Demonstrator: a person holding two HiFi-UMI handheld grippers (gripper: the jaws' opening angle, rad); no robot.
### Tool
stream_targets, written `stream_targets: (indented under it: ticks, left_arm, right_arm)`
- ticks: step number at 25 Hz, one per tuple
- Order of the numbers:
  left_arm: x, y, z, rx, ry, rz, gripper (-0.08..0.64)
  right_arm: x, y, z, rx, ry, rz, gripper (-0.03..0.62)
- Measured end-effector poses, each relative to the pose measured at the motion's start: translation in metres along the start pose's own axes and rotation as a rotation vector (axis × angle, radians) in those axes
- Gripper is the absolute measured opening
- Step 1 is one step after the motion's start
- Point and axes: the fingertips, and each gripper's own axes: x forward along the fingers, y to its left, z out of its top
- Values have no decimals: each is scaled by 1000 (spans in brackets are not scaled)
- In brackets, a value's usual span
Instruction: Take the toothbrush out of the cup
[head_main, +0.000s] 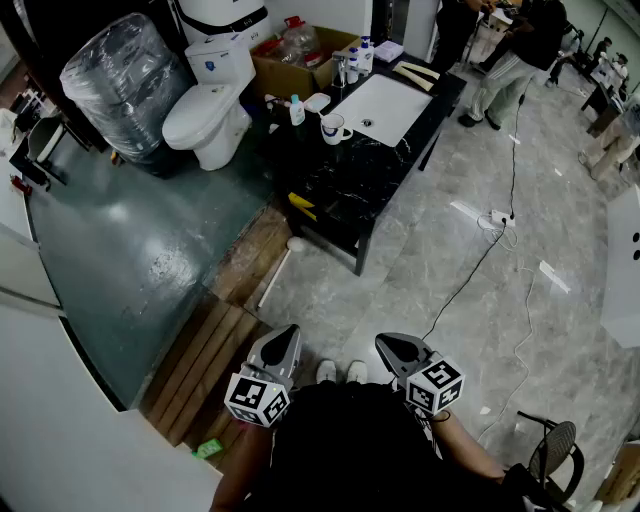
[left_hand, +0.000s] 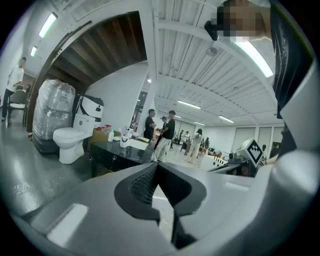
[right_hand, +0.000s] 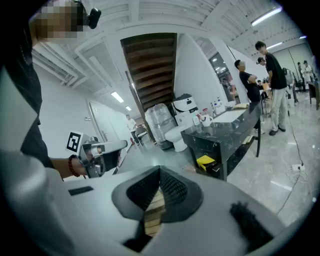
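Observation:
A white cup (head_main: 333, 128) stands on the black marble table (head_main: 345, 190), far ahead of me; at this distance I cannot make out a toothbrush in it. The same cup shows small in the left gripper view (left_hand: 123, 141) and the right gripper view (right_hand: 206, 120). My left gripper (head_main: 283, 345) and right gripper (head_main: 392, 348) are held close to my body, well short of the table. The jaws of each meet at the tips, both shut with nothing held, seen also in the left gripper's (left_hand: 156, 165) and the right gripper's (right_hand: 160, 169) own views.
A white toilet (head_main: 205, 115) and a plastic-wrapped bundle (head_main: 125, 75) stand left of the table. A cardboard box (head_main: 300, 60), small bottles and a white basin (head_main: 380, 105) sit on it. Wooden planks (head_main: 215, 350) lie by my feet, cables (head_main: 470, 280) cross the floor, people stand behind.

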Motion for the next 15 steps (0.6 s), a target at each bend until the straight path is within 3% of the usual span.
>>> stream_targets:
  ticks: [15]
  left_arm:
    - [34, -17, 4, 15, 4, 12, 8]
  right_arm:
    - [-7, -39, 8, -1, -35, 42, 14]
